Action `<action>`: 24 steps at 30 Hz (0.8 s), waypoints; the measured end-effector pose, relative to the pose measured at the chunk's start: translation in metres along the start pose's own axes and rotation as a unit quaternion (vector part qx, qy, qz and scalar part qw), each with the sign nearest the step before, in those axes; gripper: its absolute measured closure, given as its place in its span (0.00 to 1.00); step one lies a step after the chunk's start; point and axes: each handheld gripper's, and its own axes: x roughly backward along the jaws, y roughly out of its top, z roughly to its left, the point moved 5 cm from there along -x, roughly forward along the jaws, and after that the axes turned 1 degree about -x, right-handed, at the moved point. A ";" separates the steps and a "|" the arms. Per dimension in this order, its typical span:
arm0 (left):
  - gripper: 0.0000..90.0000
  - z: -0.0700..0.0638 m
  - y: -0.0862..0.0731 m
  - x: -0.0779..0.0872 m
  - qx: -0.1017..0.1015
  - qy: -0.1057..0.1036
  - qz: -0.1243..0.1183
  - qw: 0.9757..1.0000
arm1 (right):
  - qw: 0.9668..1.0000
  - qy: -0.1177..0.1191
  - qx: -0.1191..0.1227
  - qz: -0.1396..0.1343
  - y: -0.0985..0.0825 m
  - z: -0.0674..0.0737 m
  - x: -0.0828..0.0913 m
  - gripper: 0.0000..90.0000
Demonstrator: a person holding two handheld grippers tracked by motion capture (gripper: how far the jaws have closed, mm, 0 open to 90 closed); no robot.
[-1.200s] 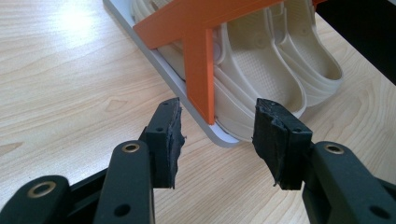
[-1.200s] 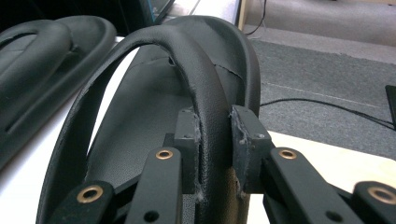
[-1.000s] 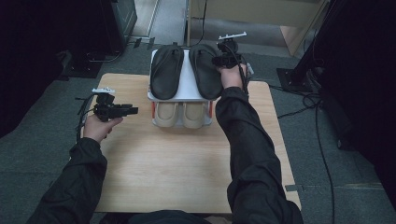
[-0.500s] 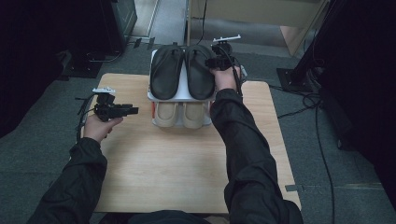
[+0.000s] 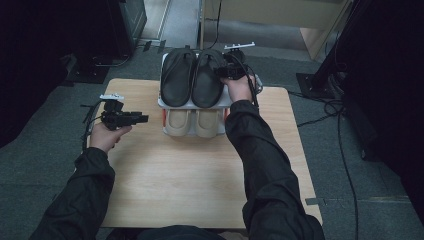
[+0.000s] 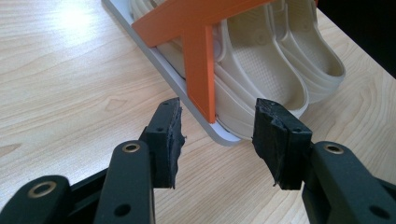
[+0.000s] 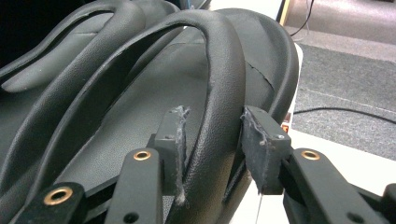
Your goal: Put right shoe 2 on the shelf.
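While the right tool (image 7: 212,128) straddled the black shoe's (image 5: 207,80) strap on the rack's (image 5: 162,102) top shelf, its jaws had just been opening, pads barely clear; best withdrawn straight back without snagging. The left tool (image 6: 217,135) hung released above the surface (image 5: 175,185).

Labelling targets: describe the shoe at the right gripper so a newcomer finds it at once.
On the wooden table stands a small two-tier shoe rack; beige clogs fill the lower tier. On top lie two black shoes side by side. The target is the right black shoe, the one whose strap runs between the right gripper's opening jaws.
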 end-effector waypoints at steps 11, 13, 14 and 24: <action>0.58 0.001 -0.001 0.000 0.000 0.000 0.001 1.000 | 0.998 -0.001 0.063 -0.014 -0.004 -0.002 -0.003 0.53; 0.58 0.001 -0.001 0.000 0.001 0.000 0.001 1.000 | 0.998 0.005 0.067 -0.019 -0.003 -0.001 -0.001 0.53; 0.58 0.002 -0.001 0.001 0.001 0.000 0.001 1.000 | 0.998 0.008 0.066 -0.020 -0.003 -0.001 0.000 0.53; 0.58 0.002 -0.001 0.000 -0.001 0.004 0.003 1.000 | 0.996 0.037 0.078 -0.023 -0.006 -0.004 0.022 0.51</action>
